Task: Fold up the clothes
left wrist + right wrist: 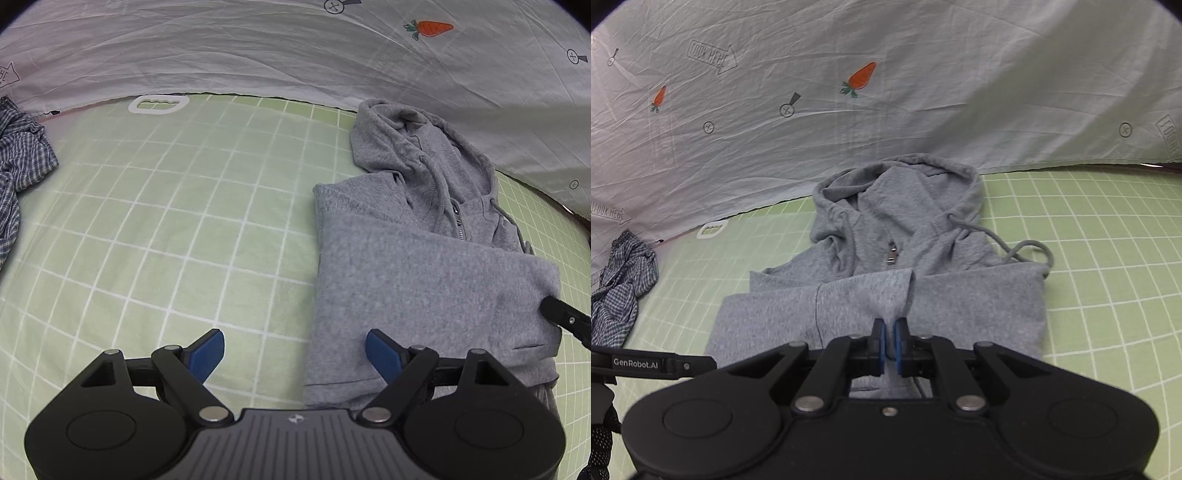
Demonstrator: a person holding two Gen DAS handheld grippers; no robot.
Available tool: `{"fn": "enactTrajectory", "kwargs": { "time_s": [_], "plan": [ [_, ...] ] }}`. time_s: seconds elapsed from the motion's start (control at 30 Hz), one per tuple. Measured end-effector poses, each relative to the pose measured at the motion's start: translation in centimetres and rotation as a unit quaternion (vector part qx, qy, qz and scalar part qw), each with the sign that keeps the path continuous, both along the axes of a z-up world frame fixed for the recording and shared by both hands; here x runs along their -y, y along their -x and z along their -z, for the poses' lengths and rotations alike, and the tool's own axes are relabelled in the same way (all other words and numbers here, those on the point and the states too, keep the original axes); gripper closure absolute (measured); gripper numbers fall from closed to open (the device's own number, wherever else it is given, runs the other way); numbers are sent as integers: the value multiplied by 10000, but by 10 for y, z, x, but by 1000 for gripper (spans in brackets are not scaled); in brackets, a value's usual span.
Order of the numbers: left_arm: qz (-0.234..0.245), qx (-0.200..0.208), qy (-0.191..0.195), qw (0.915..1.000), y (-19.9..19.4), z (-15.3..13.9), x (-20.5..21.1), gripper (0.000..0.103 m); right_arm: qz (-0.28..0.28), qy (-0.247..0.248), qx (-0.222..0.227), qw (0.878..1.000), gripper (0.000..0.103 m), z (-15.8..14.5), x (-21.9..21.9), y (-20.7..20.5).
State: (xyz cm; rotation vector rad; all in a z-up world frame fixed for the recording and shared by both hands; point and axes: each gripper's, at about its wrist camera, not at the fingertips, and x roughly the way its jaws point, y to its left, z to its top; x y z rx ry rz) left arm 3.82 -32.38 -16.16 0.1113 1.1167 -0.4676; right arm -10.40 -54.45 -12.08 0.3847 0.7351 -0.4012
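Note:
A grey zip hoodie (424, 266) lies on the green grid mat (166, 221), hood toward the back, its lower part folded up over the chest. My left gripper (295, 350) hangs open over the hoodie's left edge, one blue pad above the mat and the other above the cloth, nothing between them. In the right wrist view the same hoodie (879, 295) lies straight ahead. My right gripper (890, 334) is shut on a pinched ridge of the folded layer, which rises toward the pads. One finger of the right gripper (563, 317) shows at the hoodie's right edge.
A crumpled blue plaid shirt (22, 166) (620, 284) lies at the mat's left. A white plastic handle piece (159, 104) rests at the mat's back edge. A white sheet printed with carrots (862, 75) rises behind. The left gripper's arm (646, 363) reaches in from the left.

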Motion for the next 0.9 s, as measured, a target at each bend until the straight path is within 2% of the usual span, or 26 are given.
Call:
{"fn": "enactTrajectory", "kwargs": {
  "time_s": [0.13, 0.27, 0.53, 0.67, 0.77, 0.9],
  "plan": [
    [199, 5, -23, 9998, 3, 2, 9, 19, 502, 55, -79, 9987, 97, 2, 23, 19],
    [313, 12, -132, 9994, 5, 6, 15, 19, 751, 42, -206, 9970, 97, 9, 34, 24],
    [46, 10, 56, 10000, -2, 3, 5, 19, 676, 456, -576, 9950, 97, 18, 38, 16],
    [125, -83, -73, 9999, -3, 10, 12, 19, 624, 579, -902, 9923, 95, 29, 39, 10],
    [194, -149, -197, 9995, -2, 22, 18, 19, 584, 520, -1291, 9885, 92, 46, 40, 6],
    [208, -195, -298, 9992, -3, 30, 18, 11, 640, 502, -1358, 9874, 79, 52, 41, 10]
  ]
}}
